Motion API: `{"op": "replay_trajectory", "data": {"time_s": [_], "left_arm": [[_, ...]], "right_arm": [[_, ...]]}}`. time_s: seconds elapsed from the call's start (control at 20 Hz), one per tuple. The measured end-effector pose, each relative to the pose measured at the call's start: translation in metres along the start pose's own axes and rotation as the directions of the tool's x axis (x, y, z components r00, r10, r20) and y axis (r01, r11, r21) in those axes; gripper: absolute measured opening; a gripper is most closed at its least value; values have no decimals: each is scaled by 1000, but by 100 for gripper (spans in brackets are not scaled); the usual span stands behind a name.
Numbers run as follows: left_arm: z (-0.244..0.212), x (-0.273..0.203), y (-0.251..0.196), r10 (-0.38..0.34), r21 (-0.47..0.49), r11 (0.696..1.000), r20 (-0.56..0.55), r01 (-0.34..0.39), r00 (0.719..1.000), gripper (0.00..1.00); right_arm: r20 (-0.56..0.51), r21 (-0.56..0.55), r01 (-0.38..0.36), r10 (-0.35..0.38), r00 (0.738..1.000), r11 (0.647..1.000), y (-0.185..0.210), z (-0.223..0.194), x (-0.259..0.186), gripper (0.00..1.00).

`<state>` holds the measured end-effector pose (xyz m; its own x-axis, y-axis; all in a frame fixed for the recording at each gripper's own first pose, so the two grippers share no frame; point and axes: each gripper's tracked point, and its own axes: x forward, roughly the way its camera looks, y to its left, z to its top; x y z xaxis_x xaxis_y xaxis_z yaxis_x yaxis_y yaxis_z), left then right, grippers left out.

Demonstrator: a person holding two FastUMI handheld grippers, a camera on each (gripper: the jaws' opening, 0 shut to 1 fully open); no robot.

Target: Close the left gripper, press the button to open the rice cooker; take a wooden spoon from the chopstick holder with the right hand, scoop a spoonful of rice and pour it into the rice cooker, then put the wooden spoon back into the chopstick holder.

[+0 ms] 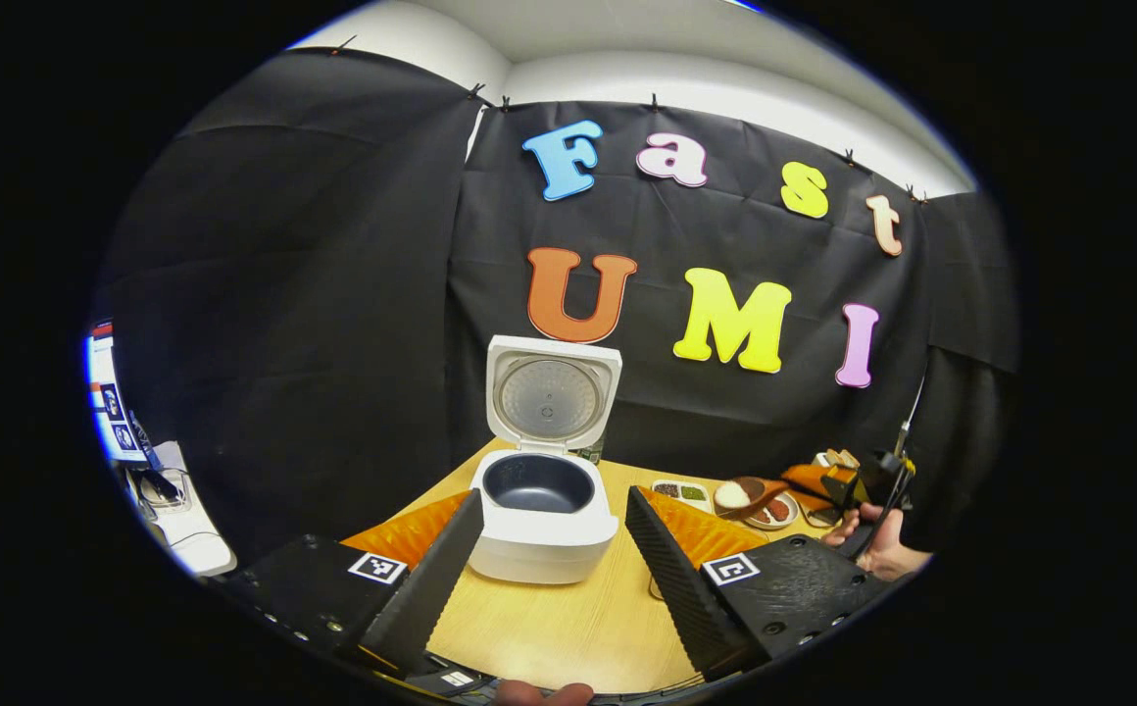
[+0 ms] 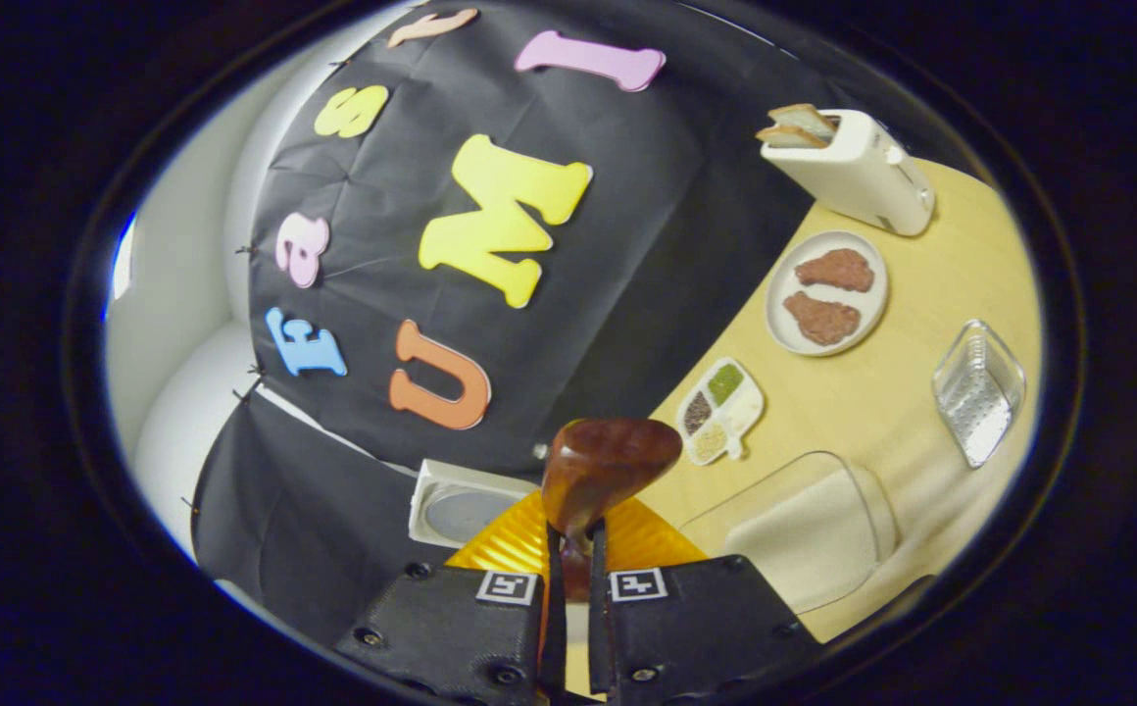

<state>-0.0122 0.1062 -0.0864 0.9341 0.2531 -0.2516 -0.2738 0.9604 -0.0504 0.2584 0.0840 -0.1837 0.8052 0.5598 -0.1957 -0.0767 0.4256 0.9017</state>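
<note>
Left gripper view: the left claw [image 1: 541, 549] stands wide open and holds nothing, its 2 fingers framing the white rice cooker [image 1: 543, 529] at the centre of the frame. The cooker's lid [image 1: 553, 394] is upright, so the dark inner pot [image 1: 538, 482] lies exposed, ready to take rice; the button step looks done. The cooker sits on the pale wooden table [image 1: 568, 628], touching an orange mat [image 1: 412, 529]. At right of centre the right claw [image 1: 848, 485] holds a brown wooden spoon [image 1: 747, 493] with a white heap of rice in its bowl, above a plate, and a hand [image 1: 877, 549] grips that tool.

Right gripper view: the right claw [image 2: 572, 549] is closed tight on the handle of the wooden spoon [image 2: 606, 469], which points up the frame's centre. The view is tilted; I judge the spoon is being carried level toward the cooker [image 2: 461, 505], at lower left. A clear tub of white rice [image 2: 804, 534] sits lower right, a white toaster [image 2: 858, 167] upper right.
</note>
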Motion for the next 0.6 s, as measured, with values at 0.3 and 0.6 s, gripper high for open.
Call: {"op": "replay_trajectory", "data": {"time_s": [0.3,0.6], "left_arm": [[5,-14,34,46,-28,999,39,-45,998,94],[5,-20,54,59,-81,995,64,-54,996,94]], "right_arm": [[-103,-65,-98,91,990,993,90,-52,88,14],[-234,-211,-77,26,972,975,98,-126,164,14]]}}
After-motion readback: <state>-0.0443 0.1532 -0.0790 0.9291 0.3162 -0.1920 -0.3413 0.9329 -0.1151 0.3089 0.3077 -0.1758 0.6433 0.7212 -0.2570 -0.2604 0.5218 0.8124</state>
